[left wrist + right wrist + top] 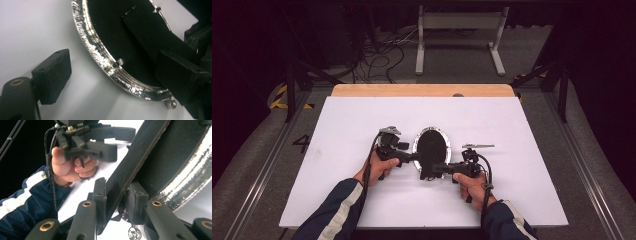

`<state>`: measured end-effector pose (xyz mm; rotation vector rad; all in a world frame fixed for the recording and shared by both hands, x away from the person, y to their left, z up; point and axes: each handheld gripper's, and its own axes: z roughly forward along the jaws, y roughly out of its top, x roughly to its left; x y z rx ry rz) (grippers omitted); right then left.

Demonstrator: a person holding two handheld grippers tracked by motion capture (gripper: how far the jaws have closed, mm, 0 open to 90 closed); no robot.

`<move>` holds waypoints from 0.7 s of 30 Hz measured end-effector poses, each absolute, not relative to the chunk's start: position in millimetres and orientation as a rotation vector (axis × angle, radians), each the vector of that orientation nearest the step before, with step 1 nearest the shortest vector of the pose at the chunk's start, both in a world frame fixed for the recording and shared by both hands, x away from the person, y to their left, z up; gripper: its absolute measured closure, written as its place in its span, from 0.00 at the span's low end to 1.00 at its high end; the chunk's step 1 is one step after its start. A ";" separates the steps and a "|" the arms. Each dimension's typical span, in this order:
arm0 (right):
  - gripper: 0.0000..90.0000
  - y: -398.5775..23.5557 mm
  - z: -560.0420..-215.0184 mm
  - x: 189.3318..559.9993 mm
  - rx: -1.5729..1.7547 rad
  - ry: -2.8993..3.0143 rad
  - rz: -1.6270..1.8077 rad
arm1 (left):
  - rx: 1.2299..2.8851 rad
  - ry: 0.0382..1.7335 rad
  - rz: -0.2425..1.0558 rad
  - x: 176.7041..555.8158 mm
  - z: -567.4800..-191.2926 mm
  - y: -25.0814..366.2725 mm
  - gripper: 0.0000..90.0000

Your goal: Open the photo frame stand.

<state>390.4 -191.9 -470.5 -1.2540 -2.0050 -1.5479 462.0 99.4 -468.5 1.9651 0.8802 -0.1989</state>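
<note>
A white sheet covers the bench [342,150], with a strip of bare wood showing along its far edge; beyond it stand a grey metal stand [459,35] and a tangle of cables [379,60] on the floor. Nothing else lies on the sheet around the work, so the only thing crowding either tool is the other tool.

The left tongs [412,158] come in from the left, held in the person's left hand [379,167]. Their jaws stand apart: in the left gripper view one pad [51,75] hangs over bare sheet outside the rim, and the other pad [180,75] is over the dark back of the frame, not visibly pressing on it.

The oval picture frame [432,146] lies face down in the middle of the sheet, silver rim [105,62] around a black back, between the two tools. Its black prop stand [152,32] rises from that back.

The right tongs [115,202], in the right hand [472,187], are clamped on the prop stand near the frame's near end; the right gripper view shows a pad on each side of the flat black strip, touching it. The left tongs sit just beside that grip, on the rim's left side.
</note>
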 end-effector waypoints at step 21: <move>0.85 -189.5 -465.5 387.2 -1.091 -2.134 -1.594 | 1.887 0.726 -0.168 461.1 -454.4 112.2 0.62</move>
